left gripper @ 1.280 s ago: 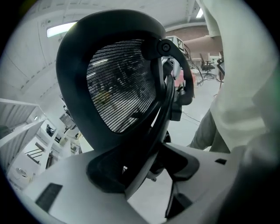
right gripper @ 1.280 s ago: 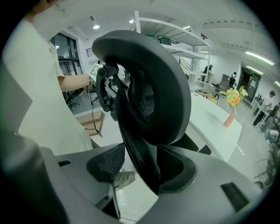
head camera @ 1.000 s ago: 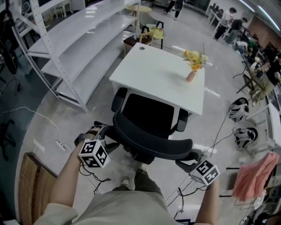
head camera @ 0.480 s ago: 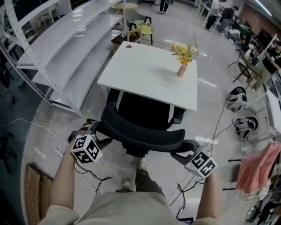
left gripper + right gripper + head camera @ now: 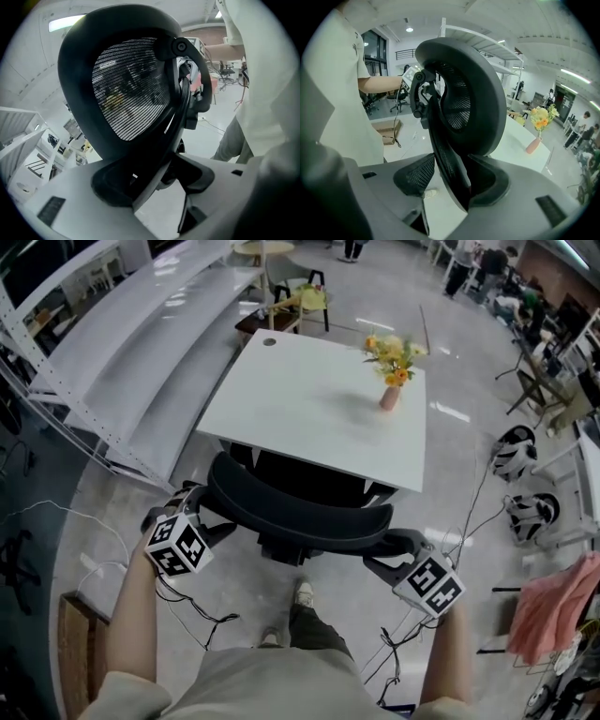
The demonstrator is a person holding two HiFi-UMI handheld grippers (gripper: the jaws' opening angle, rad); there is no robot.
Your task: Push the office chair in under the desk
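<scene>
Left hand-held gripper (image 5: 206, 513): its jaws are closed narrow on the left edge of the backrest of the office chair (image 5: 300, 510). The left gripper view shows the dark frame passing between the two pads and bearing on them.

Right hand-held gripper (image 5: 386, 557): same condition on the opposite side. Its jaws are clamped on the right edge of the backrest, and the mesh rim fills the gap between the pads in the right gripper view. Both grippers slope downward, with their marker cubes nearest the person.

Office chair: it stands at the near edge of the white desk (image 5: 309, 413). The seat is out of sight beneath the desktop and the armrest tips are tucked under the edge. The curved backrest sits just outside that edge; whether it touches the desk cannot be told.

Desk: it carries a pink vase (image 5: 389, 397) of yellow and orange flowers, upright, toward the far right corner.

Surroundings: white shelving (image 5: 122, 362) runs along the desk's left side. Loose cables (image 5: 202, 615) trail over the grey floor (image 5: 112, 512) below the grippers. A pink cloth (image 5: 553, 615) hangs well off to the right.
</scene>
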